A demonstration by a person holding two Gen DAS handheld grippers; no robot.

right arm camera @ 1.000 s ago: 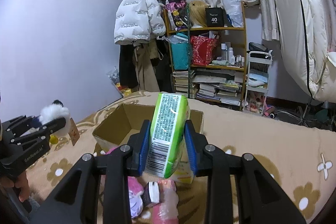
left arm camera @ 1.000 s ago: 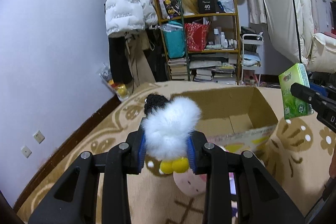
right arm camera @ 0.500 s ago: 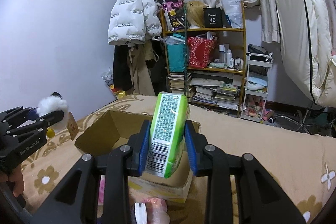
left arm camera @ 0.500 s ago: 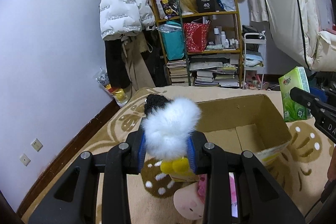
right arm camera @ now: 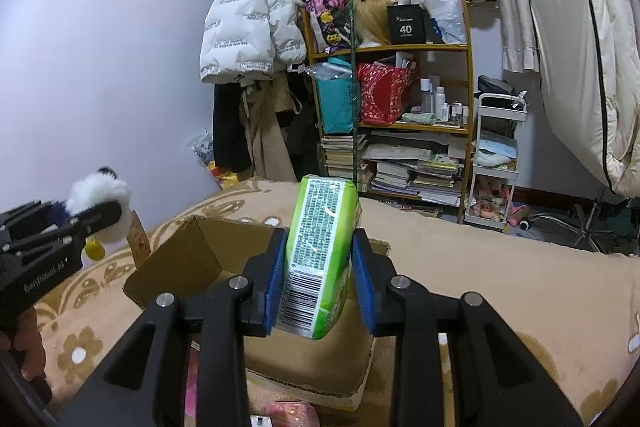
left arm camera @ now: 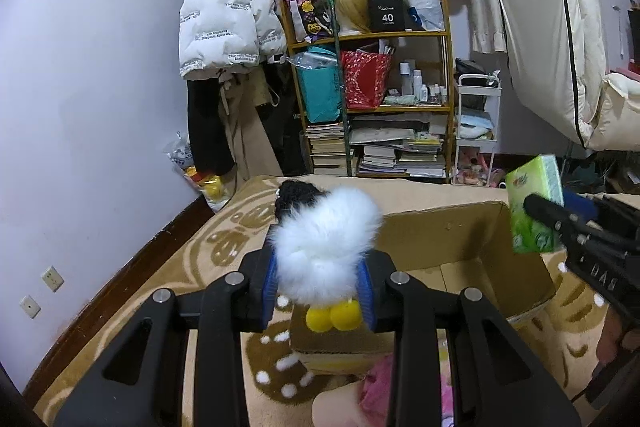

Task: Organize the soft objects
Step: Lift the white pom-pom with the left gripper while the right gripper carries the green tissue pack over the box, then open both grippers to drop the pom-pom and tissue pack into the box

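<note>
My left gripper is clenched on a fluffy white plush toy with yellow feet, my right gripper on a green plastic-wrapped tissue pack — long axis upright. The open brown cardboard box lies just ahead and below, on the tan patterned blanket; both hang at its near edge.

Home bedroom — hung jacket, cluttered bookshelf.

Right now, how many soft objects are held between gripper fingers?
2. The fluffy white plush toy is in the left gripper; the green plastic tissue pack is in the right gripper. Others may lie hidden below.
</note>
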